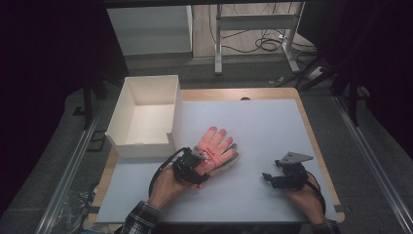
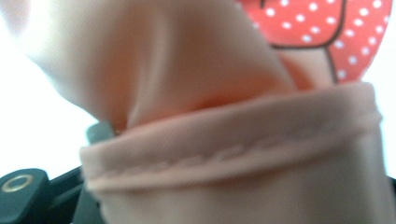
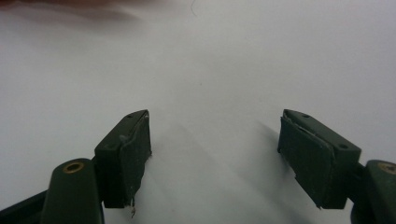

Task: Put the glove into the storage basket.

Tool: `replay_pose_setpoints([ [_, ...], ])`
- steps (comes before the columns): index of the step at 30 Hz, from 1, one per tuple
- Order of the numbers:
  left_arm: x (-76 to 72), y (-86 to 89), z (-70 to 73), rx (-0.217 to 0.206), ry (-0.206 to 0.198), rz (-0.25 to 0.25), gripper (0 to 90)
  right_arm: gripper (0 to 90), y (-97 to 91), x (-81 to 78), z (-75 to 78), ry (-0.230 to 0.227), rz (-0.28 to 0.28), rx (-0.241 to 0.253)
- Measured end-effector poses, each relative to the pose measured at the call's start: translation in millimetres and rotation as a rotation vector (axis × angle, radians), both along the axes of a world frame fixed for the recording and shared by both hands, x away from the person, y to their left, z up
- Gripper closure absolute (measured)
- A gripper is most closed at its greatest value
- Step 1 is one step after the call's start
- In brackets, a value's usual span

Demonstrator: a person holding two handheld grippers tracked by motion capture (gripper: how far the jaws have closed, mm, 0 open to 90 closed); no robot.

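Pink glove (image 1: pixel 215 148): we are clamping its cuff in our left gripper (image 1: pixel 194 165), while our right gripper (image 1: pixel 273 177) is resting open on the worktop (image 1: pixel 272 122).

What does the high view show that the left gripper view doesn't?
The high view takes in the whole table: the white box, the whole glove, both hands, and the right gripper with its fingers open over bare white surface. The left gripper view gives the close detail: the glove's stitched cuff hem and white-dotted red fabric. Both show the glove and the left gripper shut on it.
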State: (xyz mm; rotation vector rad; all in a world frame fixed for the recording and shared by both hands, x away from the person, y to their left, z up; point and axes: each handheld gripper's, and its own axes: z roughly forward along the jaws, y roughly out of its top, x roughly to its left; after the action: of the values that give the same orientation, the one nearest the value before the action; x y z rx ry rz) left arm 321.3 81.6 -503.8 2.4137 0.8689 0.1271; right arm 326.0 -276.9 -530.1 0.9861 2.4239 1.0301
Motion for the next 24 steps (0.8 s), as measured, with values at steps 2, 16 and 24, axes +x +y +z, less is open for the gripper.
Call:
replay_pose_setpoints([
  [2, 1.0, -2.2, 2.6, -0.001, -0.003, 0.006, 47.8, 25.8, 0.0, 0.0, 0.0, 0.0, 0.0, 0.0],
  [16, 23.4, -14.7, 30.3, -0.002, -0.031, 0.036, 47.4, 25.9, 0.3, -0.3, -0.3, -0.004, -0.001, -0.004],
  [24, 34.9, -17.1, 53.3, -0.008, -0.05, 0.052, 47.3, 25.3, 0.8, -0.6, -0.2, -0.007, 0.0, -0.009],
])
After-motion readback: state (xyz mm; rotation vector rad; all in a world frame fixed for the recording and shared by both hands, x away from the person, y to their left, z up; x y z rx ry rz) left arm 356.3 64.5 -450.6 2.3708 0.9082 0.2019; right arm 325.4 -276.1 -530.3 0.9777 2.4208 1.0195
